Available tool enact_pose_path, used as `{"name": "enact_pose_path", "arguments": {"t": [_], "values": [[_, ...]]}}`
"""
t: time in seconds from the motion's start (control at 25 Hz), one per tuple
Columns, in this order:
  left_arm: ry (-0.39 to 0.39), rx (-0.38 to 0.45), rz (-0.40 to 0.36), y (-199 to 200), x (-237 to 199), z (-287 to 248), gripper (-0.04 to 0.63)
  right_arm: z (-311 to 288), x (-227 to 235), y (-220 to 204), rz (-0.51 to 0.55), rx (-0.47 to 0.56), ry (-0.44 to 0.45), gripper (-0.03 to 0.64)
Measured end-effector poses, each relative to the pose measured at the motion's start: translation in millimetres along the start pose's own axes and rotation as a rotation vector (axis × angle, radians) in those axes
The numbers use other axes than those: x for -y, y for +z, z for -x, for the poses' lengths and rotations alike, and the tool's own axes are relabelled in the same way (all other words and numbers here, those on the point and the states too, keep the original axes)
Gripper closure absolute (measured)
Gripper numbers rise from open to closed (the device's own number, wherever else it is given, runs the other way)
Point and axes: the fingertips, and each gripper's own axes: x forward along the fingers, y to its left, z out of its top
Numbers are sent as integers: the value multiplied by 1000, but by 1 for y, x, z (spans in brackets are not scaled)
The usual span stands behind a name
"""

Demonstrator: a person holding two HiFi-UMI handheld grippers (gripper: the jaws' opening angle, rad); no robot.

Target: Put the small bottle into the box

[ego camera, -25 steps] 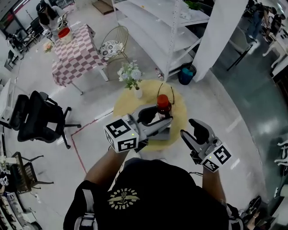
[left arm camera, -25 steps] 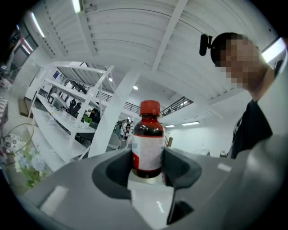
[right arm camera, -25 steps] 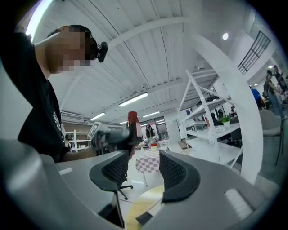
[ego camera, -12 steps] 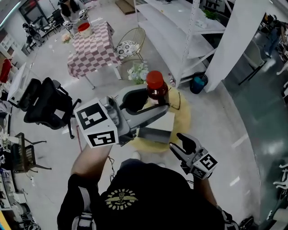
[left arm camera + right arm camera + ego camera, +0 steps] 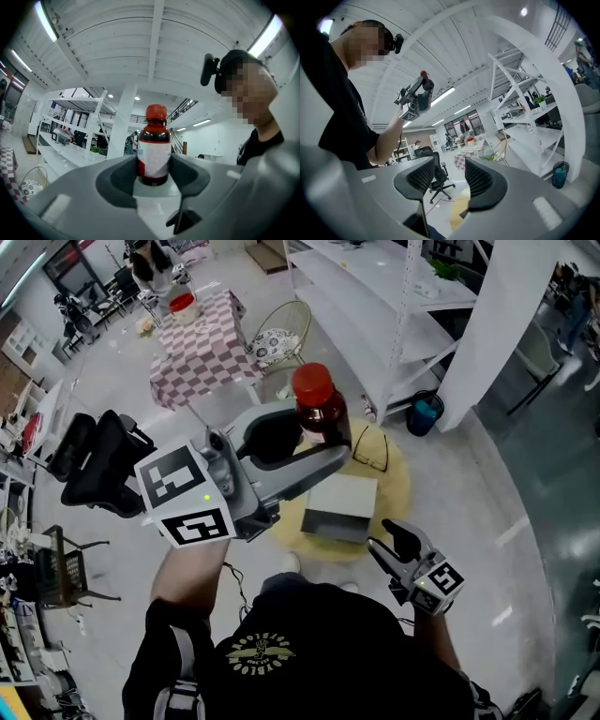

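Left gripper (image 5: 309, 448) up high in the head view, jaws pressed on the small bottle (image 5: 319, 407). Gripped low on the white-labelled body, red cap well clear above the pads. Confirmed in the left gripper view: bottle (image 5: 153, 150) dead centre between the two jaws, upright, long axis vertical, dark liquid behind the label.

Down on the yellow round table (image 5: 398, 479), the box (image 5: 342, 507), pale top, darker near side. From the bottle, below and a touch to the right in the head view, well apart from it. Open or shut on top, impossible to say from this angle. Spectacles (image 5: 372, 451) lying just beyond it on the same table.

Right gripper (image 5: 387, 540) low, just beside the box's near right corner, jaws parted and nothing between them. Same story in the right gripper view (image 5: 450, 180): only floor and an office chair through the gap.

So, the load with the left, the nearer hand the right. By the look of it, a descent and a small shift right needed, keeping the bottle cap-up over the box.
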Motion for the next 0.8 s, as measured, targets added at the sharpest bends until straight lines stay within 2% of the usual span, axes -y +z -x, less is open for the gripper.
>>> {"name": "enact_pose_path", "arguments": {"t": [0.16,0.32,0.48,0.68,0.8], "values": [[-43,14,12,5,-24,19,595,-20,-5,4,-10,-5,-66,405],[-69,1,-8,-15,-47,26,595,-41,2,20,15,43,-127,407],[-83,-42,-43,-61,-78,36,595,-70,1,67,97,144,-171,410],[-149,-112,10,-134,-96,48,595,-112,-36,125,220,234,-181,410],[-169,-152,0,-174,-102,53,595,-148,-52,141,300,245,-191,406]]}}
